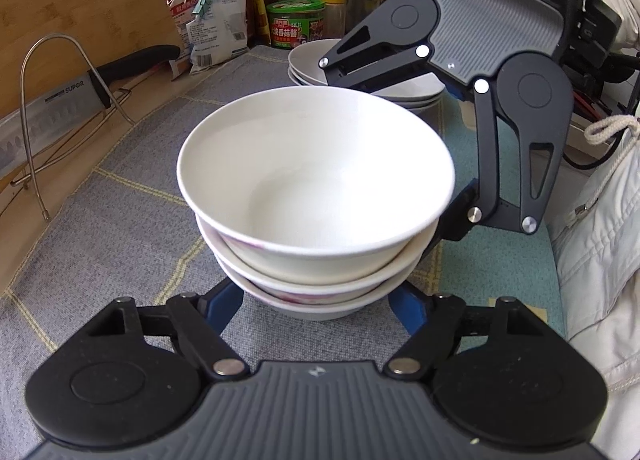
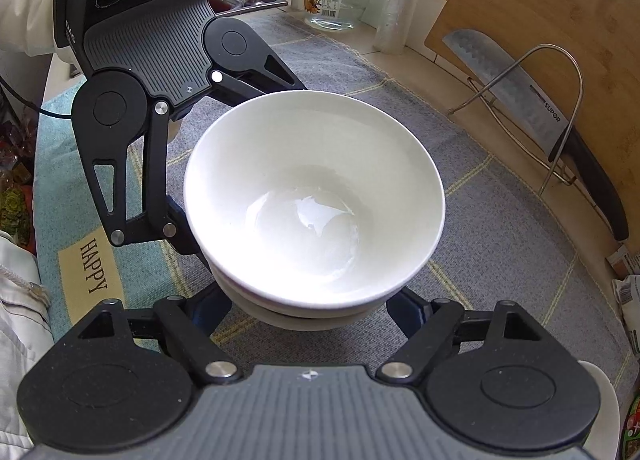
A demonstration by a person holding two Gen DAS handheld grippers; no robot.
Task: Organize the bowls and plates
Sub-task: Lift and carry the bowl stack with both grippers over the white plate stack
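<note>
**Bowls stacked, both grippers clamped on the pile**

The bowl stack [image 1: 316, 219] sits in the middle of the grey checked mat [image 1: 120, 219] — three white bowls nested, as far as I can count from my left wrist view, the top one empty and clean. Behind it, near the far edge of the mat, the plates [image 1: 308, 59] already lie in their own low pile. So the sorting itself looks mostly done: bowls with bowls, plates with plates, and I see no loose dish elsewhere in either view.

My left gripper [image 1: 316, 300] is closed in on the lower bowls, its blue fingers [image 1: 224, 304] pressed to either side of the stack's base. My right gripper [image 2: 310, 312] does the same from the opposite side, squeezing the bottom of the pile. With both clamped low, I judge the step in hand is lifting or shifting the whole stack — likely to its final spot.

Off the mat, a cleaver [image 2: 520, 87] rests in a wire rack [image 2: 560, 107] against a cutting board [image 2: 560, 11].
</note>
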